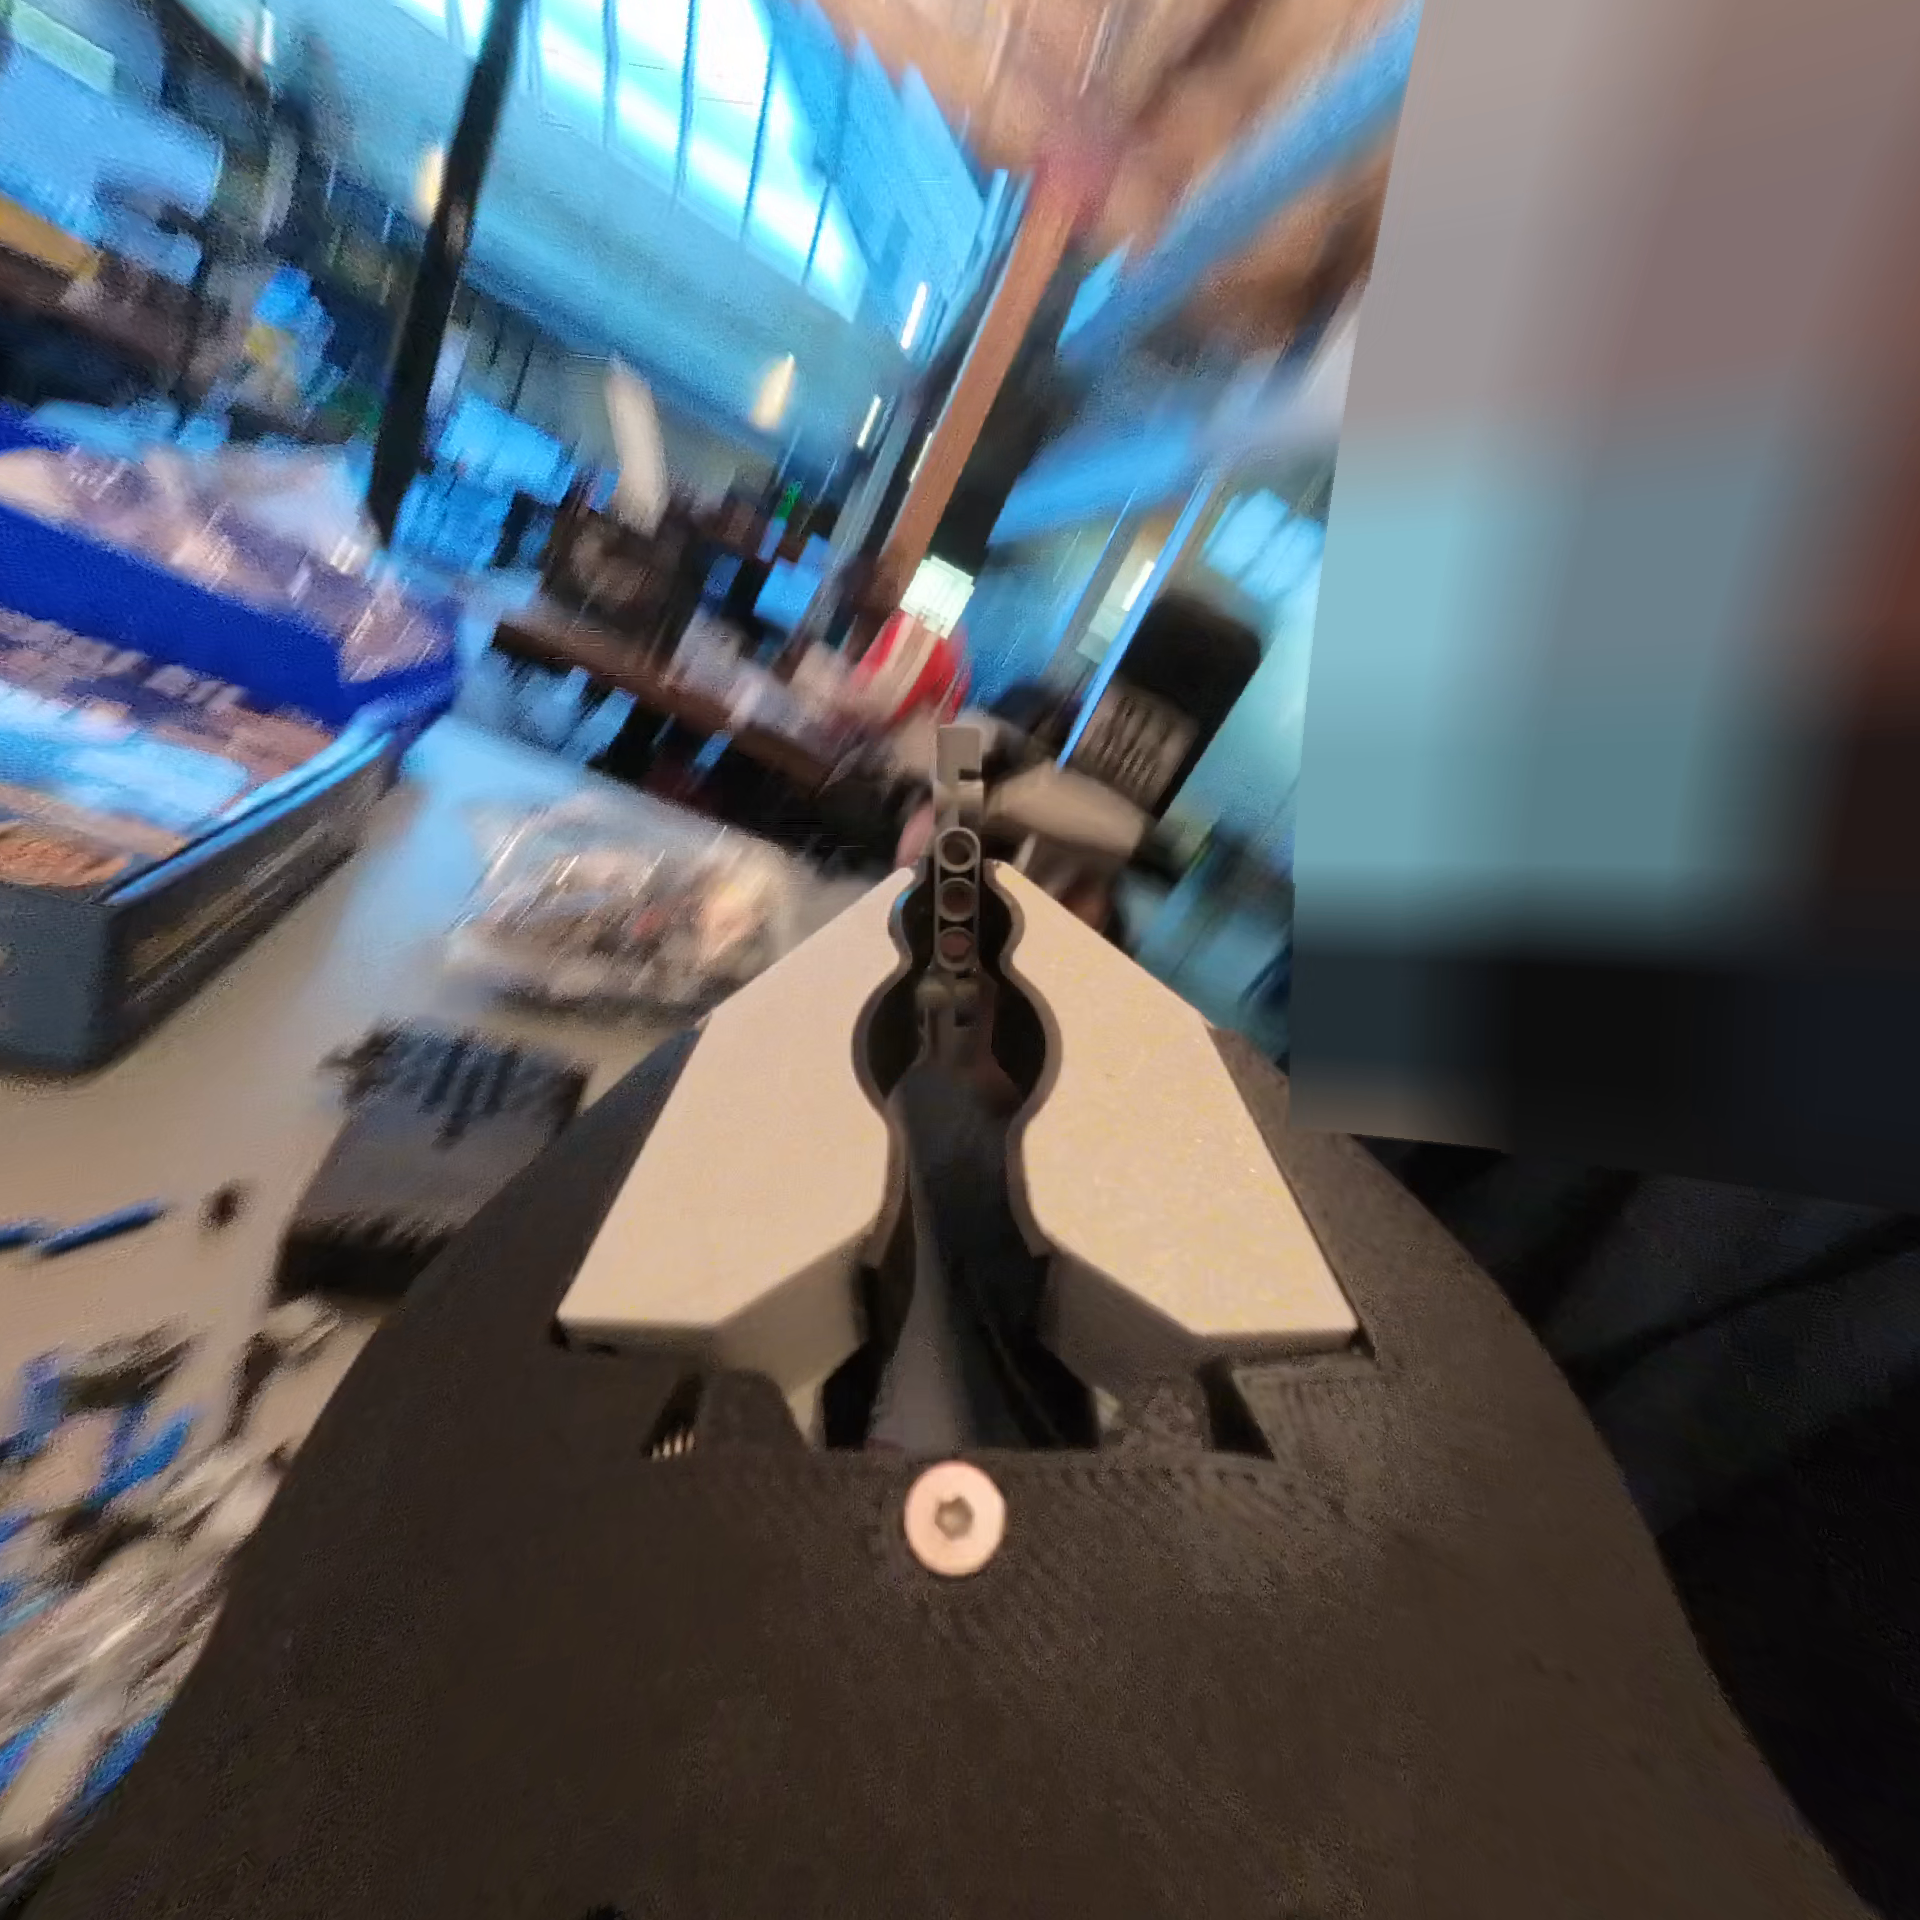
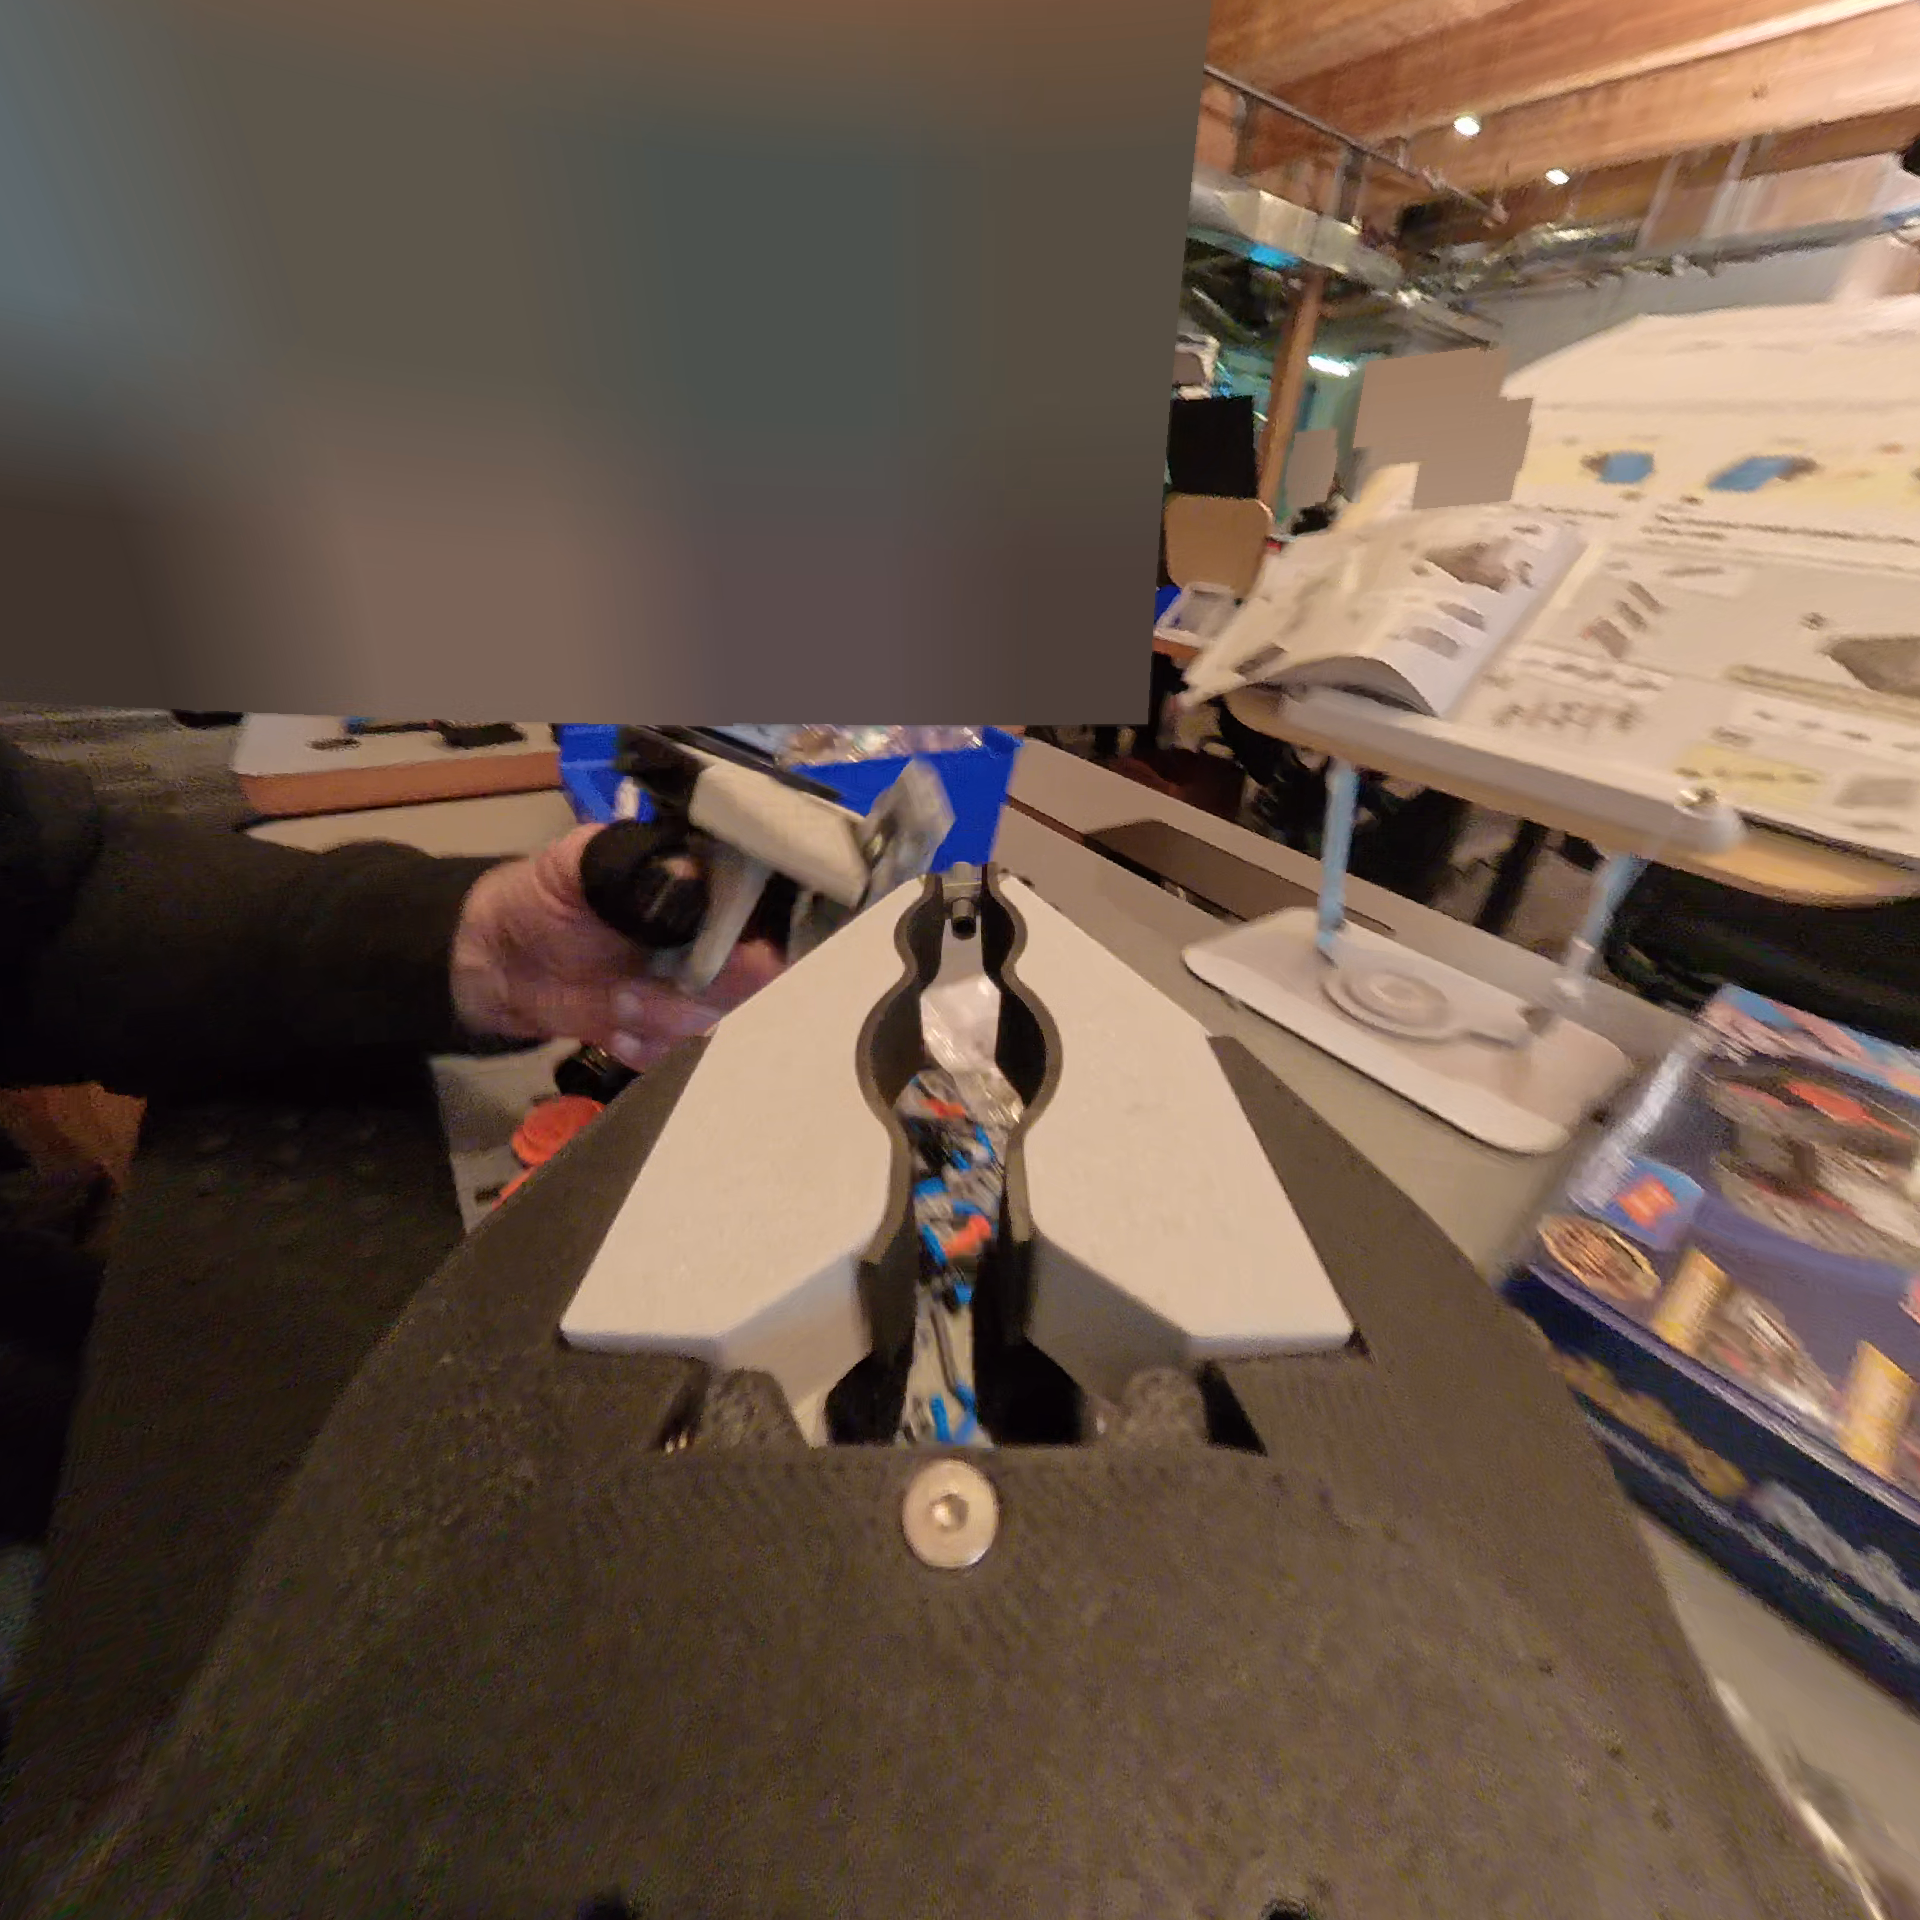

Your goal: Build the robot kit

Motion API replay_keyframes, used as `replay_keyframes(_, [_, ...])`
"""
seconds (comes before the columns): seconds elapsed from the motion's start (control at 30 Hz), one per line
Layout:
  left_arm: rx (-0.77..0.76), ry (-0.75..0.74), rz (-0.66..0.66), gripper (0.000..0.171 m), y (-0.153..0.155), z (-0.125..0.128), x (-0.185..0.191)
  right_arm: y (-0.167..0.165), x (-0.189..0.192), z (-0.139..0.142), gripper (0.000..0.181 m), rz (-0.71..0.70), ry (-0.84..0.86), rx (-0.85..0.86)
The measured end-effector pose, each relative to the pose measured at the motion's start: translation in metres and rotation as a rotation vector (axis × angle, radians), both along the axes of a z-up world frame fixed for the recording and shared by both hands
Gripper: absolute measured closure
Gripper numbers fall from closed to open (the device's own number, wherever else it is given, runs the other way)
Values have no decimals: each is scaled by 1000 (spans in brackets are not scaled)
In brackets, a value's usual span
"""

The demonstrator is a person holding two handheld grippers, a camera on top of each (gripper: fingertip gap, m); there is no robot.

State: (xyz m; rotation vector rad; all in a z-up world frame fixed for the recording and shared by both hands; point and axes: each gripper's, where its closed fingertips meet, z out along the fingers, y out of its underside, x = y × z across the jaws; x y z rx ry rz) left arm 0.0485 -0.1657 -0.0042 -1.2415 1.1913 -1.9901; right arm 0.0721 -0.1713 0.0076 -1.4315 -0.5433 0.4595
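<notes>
My left gripper (image 1: 956, 881) is shut on a grey beam with round holes (image 1: 957, 821), which sticks up past the fingertips. Just behind it the right gripper's pale finger (image 1: 1070, 816) shows, very close to the beam. My right gripper (image 2: 962, 885) is shut on a small dark pin piece (image 2: 963, 908) at its tips. In the right wrist view a person's hand (image 2: 540, 966) holds the left gripper (image 2: 790, 831), whose grey beam (image 2: 920, 816) sits just left of and above my right fingertips. The two held pieces are close; I cannot tell if they touch.
The left wrist view is motion-blurred: a blue box (image 1: 208, 665), a clear bag of parts (image 1: 613, 904), a black tray (image 1: 436, 1164) and loose blue and black pieces (image 1: 94, 1236) on a pale table. An open booklet on a white stand (image 2: 1558, 665) and a printed box (image 2: 1766, 1278) are to the right. The grippers are tip to tip, or close to it.
</notes>
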Motion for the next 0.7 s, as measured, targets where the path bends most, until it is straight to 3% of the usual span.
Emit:
replay_keyframes(0.17, [567,484,-38,166,-39,-98,38,-23,53,-22,176,-116,-61,-79])
replay_keyframes(0.23, [644,637,-125,166,-57,-132,49,-32,69,-31,176,-155,-89,-113])
replay_keyframes(0.37, [763,764,-206,166,-79,-171,67,-48,81,-49,176,-167,-123,-178])
replay_keyframes(0.57, [834,786,-235,164,-89,-190,70,-55,69,-80,176,-85,-183,-286])
replay_keyframes(0.7, [834,772,-200,135,-82,-182,62,-57,62,-91,176,-37,-207,-328])
